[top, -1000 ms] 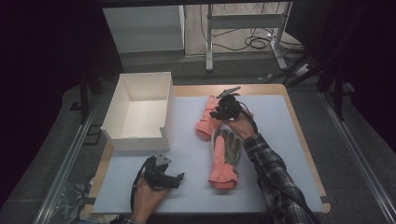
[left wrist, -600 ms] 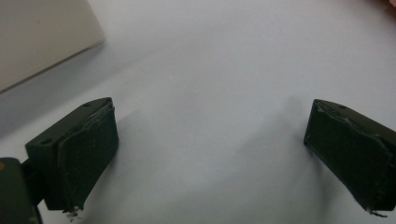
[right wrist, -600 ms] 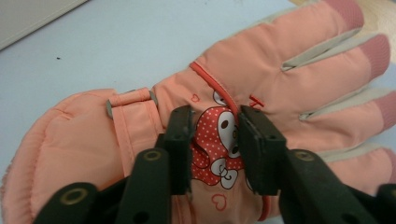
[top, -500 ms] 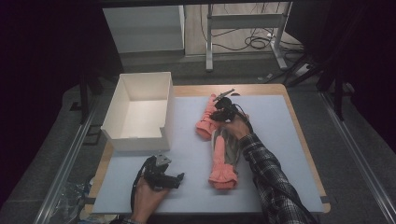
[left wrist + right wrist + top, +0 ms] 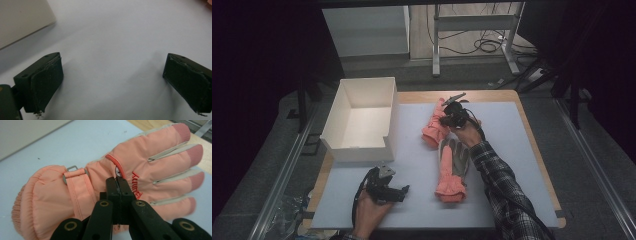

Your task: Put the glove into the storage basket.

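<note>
Pale blue matting covers the wooden table [image 5: 532, 107], and at its far left stands an open white rectangular box [image 5: 362, 117] whose visible floor holds nothing. Two salmon-pink padded ski gloves lie mid-table: the near glove [image 5: 451, 167] palm-up, partly covered by a plaid sleeve [image 5: 507, 195], the far glove [image 5: 105, 185] back-up. The right gripper [image 5: 119, 181] has just been closing; its jaws pinch the far glove's fabric, whatever they catch hidden. The left gripper [image 5: 112, 77] rests near the front edge, jaws wide apart.
</note>
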`<state>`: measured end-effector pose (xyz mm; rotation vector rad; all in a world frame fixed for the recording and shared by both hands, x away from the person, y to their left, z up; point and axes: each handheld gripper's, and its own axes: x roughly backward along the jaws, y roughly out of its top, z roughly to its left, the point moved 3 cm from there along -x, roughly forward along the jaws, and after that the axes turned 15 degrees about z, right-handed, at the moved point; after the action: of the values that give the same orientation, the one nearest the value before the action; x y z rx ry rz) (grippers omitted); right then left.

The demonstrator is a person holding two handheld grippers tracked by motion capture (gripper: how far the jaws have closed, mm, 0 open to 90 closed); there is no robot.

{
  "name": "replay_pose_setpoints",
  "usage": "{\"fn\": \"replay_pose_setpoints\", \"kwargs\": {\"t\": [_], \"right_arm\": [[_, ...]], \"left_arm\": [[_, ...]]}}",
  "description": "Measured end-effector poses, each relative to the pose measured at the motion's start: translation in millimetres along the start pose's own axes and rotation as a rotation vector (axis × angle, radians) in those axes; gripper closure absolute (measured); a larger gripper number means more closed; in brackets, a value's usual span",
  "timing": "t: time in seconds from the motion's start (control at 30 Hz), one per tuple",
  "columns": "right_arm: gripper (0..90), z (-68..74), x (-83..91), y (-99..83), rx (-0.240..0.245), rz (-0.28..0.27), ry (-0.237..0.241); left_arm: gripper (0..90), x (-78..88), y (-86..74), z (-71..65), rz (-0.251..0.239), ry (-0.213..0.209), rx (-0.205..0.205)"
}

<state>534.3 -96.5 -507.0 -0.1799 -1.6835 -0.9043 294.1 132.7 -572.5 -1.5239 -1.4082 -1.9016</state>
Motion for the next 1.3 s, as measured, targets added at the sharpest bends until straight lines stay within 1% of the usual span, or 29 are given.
{"fn": "replay_pose_setpoints", "kwargs": {"t": [0.03,0.07,0.13,0.37,0.5,0.53,0.67,0.73,0.83,1.0,1.13,1.27,1.3], "right_arm": [[90.0,0.5,4.4,1.8,0.007,-0.006,0.001],[90.0,0.5,4.4,1.8,0.007,-0.006,0.001],[90.0,1.2,9.8,4.3,0.016,-0.011,-0.011],[90.0,0.1,30.1,14.5,0.017,-0.056,-0.013],[90.0,0.2,43.8,19.8,0.024,-0.075,0.001],[90.0,0.4,46.5,20.6,0.029,-0.077,0.004],[90.0,4.0,66.3,23.1,0.047,-0.080,0.034],[90.0,6.8,73.8,22.6,0.062,-0.073,0.033],[90.0,12.0,84.5,20.5,0.081,-0.068,0.036],[89.9,22.9,102.9,12.7,0.099,-0.062,0.060],[89.9,34.0,116.4,2.4,0.121,-0.055,0.075],[89.9,47.3,127.2,-11.3,0.136,-0.051,0.072],[89.9,47.3,127.2,-11.3,0.136,-0.051,0.072]], "left_arm": [[2.7,0.0,0.0,0.0,0.000,0.000,0.000],[2.8,0.0,0.0,0.0,0.000,0.000,0.000],[2.8,0.0,0.0,0.0,0.000,0.000,0.001],[2.8,0.0,0.0,0.0,0.000,0.001,0.000],[2.8,0.0,-0.1,0.1,0.000,0.001,0.000],[2.8,0.0,-0.1,0.1,0.000,0.001,0.000],[2.8,-0.1,-0.1,0.1,-0.001,0.001,-0.001],[2.8,0.0,-0.1,0.0,0.001,0.001,-0.001],[2.8,-0.1,-0.1,0.1,0.000,0.002,-0.001],[2.8,-0.1,-0.1,0.2,0.000,0.002,-0.002],[2.8,-0.1,-0.1,0.0,0.000,0.002,0.000],[2.8,-0.2,0.1,0.0,-0.003,0.003,0.001],[2.8,-0.2,0.1,0.0,-0.003,0.003,0.001]]}}
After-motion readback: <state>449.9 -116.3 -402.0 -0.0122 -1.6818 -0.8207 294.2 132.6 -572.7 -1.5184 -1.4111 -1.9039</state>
